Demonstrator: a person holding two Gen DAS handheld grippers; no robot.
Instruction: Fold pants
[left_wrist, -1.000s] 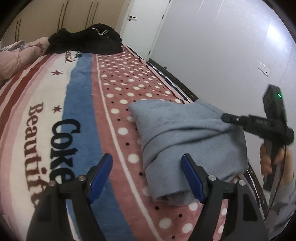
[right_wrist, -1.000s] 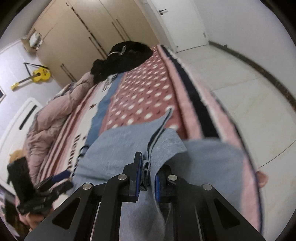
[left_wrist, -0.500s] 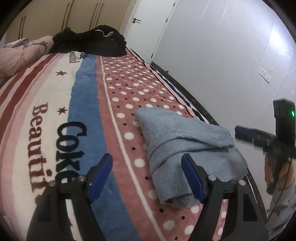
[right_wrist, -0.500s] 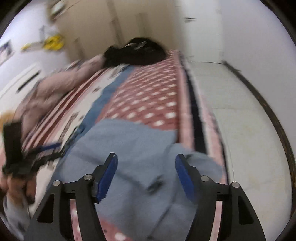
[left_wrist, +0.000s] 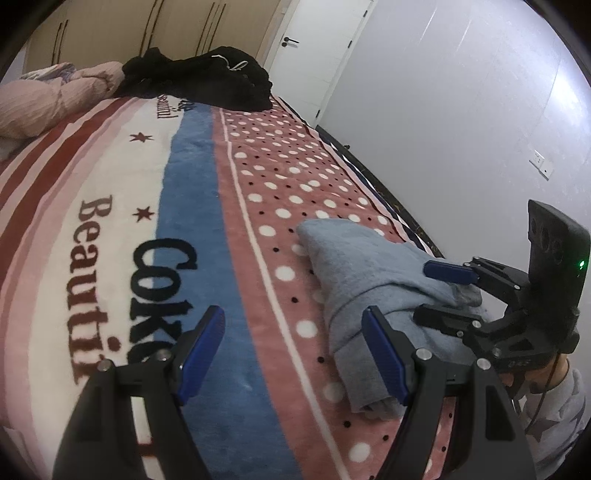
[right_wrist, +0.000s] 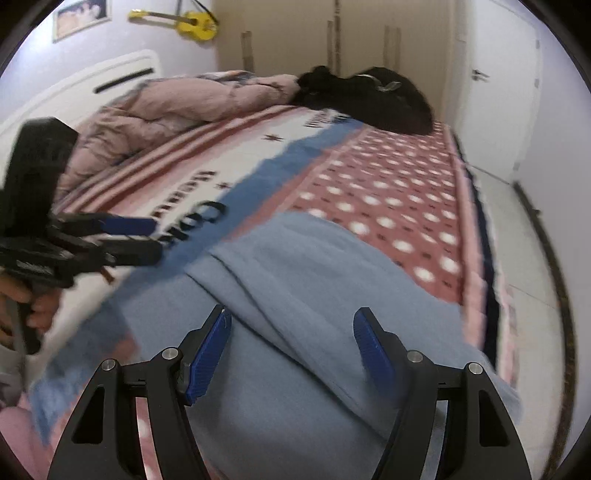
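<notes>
Pants (left_wrist: 373, 291): grey-blue, already bundled into a compact folded stack on the bed (left_wrist: 266, 177), near its right edge, on the pink dotted strip of the blanket (left_wrist: 110, 229). Several layers show, with a rolled fold line running across the top.

Left gripper (left_wrist: 291, 354): jaws wide apart, nothing between them. It hangs over the blanket just left of the bundle; the right-hand pad sits next to the stack's near-left edge, contact unclear.

Right gripper (right_wrist: 291, 350): jaws also wide apart, holding nothing, directly over the bundle with cloth filling the view under both pads (right_wrist: 207, 354). From the left wrist view its fingers lie low over the bundle's far-right end; can't tell if they touch the cloth. Right wrist view is motion-blurred, so fine detail there is unreliable.

Handling, my read:
- Soft knit or fleece, light, no stiffness. It will sag and unroll if lifted from 1 point.
- Not slippery; the fuzzy blanket likely drags on the bottom layer, so sliding it may shear the layers apart.
- Not fragile; a firm pinch is fine.

Where to grab: through all layers at the folded edge, not the top layer alone. Best with 2 grips, 1 at each end of the stack. Loose hem ends at the near corner look like the weak spot.

Task looks nearly done; probably only squaring or patting down is left.

Other stuff: black clothes (left_wrist: 207, 81) and a pink duvet (left_wrist: 48, 99) at the far end of the bed, well apart.
</notes>
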